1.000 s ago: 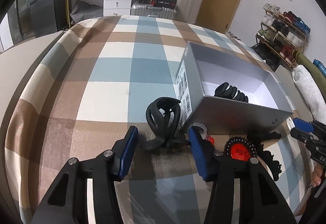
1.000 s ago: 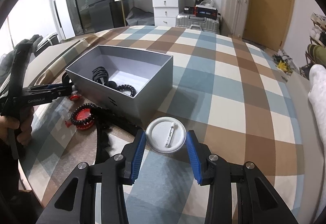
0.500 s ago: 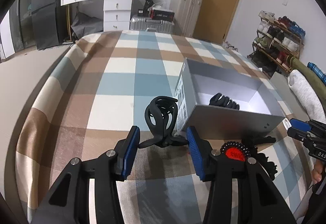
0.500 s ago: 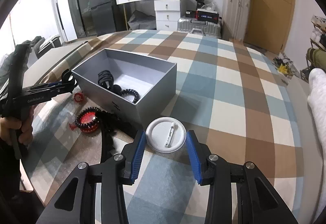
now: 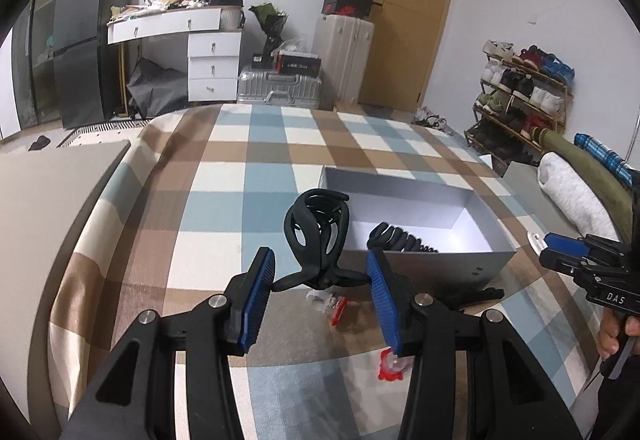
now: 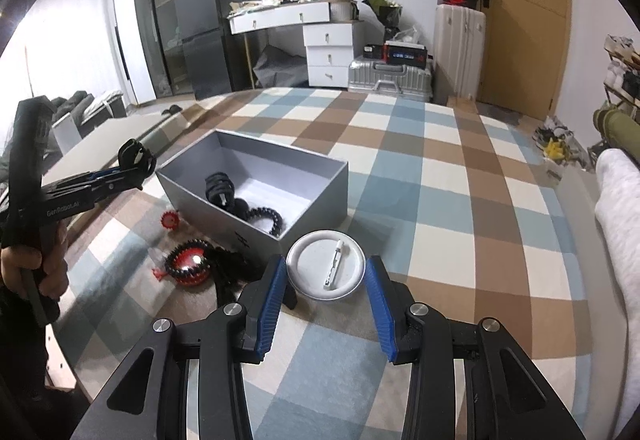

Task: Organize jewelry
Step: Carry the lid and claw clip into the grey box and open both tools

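Left tongs (image 5: pixel 318 272) grip one black hair claw (image 5: pixel 318 232) | right tongs (image 6: pixel 326 290) clamp one white disc (image 6: pixel 326 264)

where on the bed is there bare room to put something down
Free: the checked cover right of and beyond the grey box. Crowded: the strip in front of the box's near wall, with red and black beads and the white disc.

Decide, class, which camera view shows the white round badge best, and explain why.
The right wrist view shows it best: the white round badge sits whole and centred between the right tongs, its pin bar visible. The left wrist view shows only a small white sliver at the tips of those tongs.
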`<action>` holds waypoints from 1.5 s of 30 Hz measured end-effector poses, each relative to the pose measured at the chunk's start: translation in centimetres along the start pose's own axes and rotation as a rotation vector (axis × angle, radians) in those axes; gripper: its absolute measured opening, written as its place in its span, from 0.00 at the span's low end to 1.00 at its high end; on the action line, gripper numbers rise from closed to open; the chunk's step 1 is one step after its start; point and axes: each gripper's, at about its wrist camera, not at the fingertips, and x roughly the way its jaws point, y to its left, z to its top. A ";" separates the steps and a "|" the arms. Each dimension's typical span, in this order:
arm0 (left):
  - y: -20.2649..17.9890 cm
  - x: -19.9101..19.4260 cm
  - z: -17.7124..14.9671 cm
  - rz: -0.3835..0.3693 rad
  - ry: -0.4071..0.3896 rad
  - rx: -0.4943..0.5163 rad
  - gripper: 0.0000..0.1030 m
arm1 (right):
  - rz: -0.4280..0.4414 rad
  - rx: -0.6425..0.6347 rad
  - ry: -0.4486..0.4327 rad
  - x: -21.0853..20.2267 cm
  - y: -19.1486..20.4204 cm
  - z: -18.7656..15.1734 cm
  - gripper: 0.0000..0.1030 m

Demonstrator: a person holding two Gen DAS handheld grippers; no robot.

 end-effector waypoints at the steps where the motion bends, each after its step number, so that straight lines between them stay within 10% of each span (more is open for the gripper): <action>1: -0.1 -0.1 0.1 -0.003 -0.008 0.001 0.40 | 0.003 0.002 -0.007 -0.1 0.0 0.1 0.39; 21: -2.7 1.4 1.5 -0.057 -0.034 0.068 0.40 | 0.099 0.051 -0.117 -0.4 1.6 2.2 0.39; 45: -4.8 4.0 0.8 -0.045 0.063 0.154 0.41 | 0.221 0.119 -0.012 4.9 2.8 2.4 0.39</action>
